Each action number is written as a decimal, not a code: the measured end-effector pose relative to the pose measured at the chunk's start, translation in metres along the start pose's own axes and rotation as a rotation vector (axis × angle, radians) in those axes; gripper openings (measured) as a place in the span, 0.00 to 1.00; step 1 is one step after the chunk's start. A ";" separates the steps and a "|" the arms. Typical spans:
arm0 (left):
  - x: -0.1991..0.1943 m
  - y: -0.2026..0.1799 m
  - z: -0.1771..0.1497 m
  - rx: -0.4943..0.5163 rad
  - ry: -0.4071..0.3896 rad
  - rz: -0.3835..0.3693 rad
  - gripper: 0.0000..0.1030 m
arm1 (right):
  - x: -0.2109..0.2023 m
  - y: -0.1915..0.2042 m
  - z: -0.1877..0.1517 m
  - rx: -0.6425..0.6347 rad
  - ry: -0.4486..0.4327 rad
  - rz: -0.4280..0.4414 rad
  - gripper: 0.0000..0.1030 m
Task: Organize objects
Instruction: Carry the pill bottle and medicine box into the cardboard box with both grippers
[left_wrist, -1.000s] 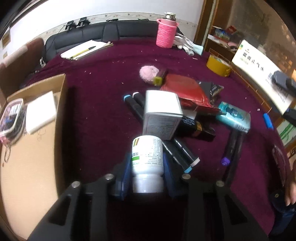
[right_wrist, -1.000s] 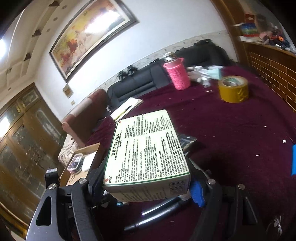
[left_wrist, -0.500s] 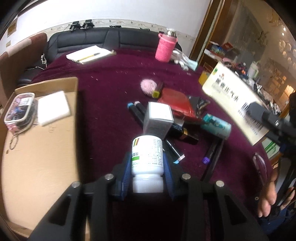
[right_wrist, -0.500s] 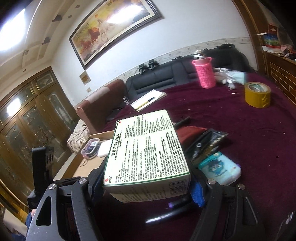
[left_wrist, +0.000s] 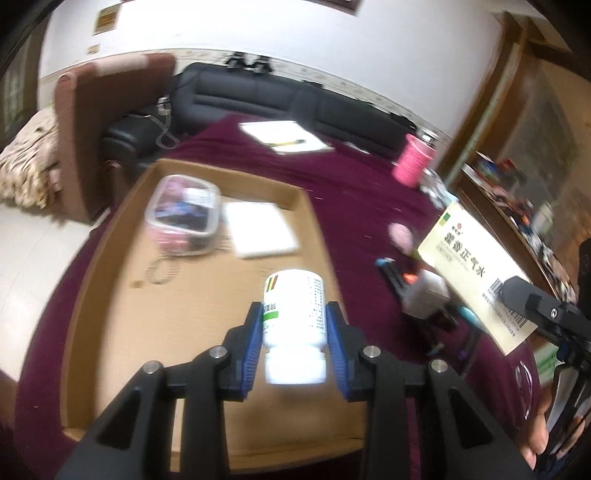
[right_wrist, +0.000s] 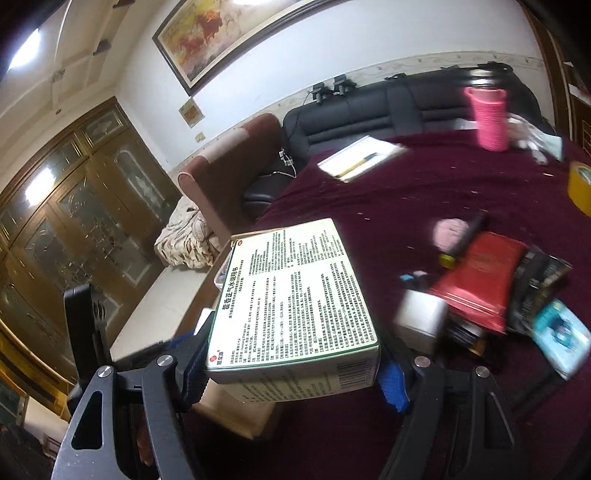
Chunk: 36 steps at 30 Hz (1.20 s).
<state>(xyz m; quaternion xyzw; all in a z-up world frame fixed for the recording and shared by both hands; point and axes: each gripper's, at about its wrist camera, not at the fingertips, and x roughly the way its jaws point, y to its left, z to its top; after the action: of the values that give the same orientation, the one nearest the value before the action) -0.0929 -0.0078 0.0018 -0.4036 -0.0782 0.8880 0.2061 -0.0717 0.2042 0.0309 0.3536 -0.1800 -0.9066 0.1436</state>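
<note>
Carrying white plastic pill bottle (left_wrist: 293, 325) clamped in my left gripper (left_wrist: 293, 332), cap toward me, over shallow brown cardboard tray (left_wrist: 110, 288); right gripper (right_wrist: 291, 369) grips green-edged medicine carton (right_wrist: 291, 295), trailing rightward.

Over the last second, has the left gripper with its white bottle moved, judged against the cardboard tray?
Yes. The left gripper, shut on the white bottle, has swung from above the clutter to above the cardboard tray.

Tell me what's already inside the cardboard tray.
In the cardboard tray: a clear plastic container with dark and pink contents too blurred to name, a white flat pad beside it, and a small chain. The left gripper and its white bottle cover part of the floor.
</note>
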 end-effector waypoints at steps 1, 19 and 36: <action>0.001 0.007 0.002 -0.011 0.002 0.011 0.32 | 0.010 0.003 0.003 0.003 0.009 -0.013 0.78; 0.016 0.087 0.020 -0.101 0.015 0.122 0.32 | 0.125 0.028 0.030 0.020 0.104 -0.133 0.78; 0.034 0.101 0.029 -0.123 0.042 0.118 0.32 | 0.169 0.023 0.036 0.031 0.150 -0.199 0.78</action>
<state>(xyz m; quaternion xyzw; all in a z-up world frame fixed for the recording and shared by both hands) -0.1652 -0.0835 -0.0325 -0.4380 -0.1043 0.8834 0.1300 -0.2137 0.1261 -0.0342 0.4386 -0.1466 -0.8846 0.0603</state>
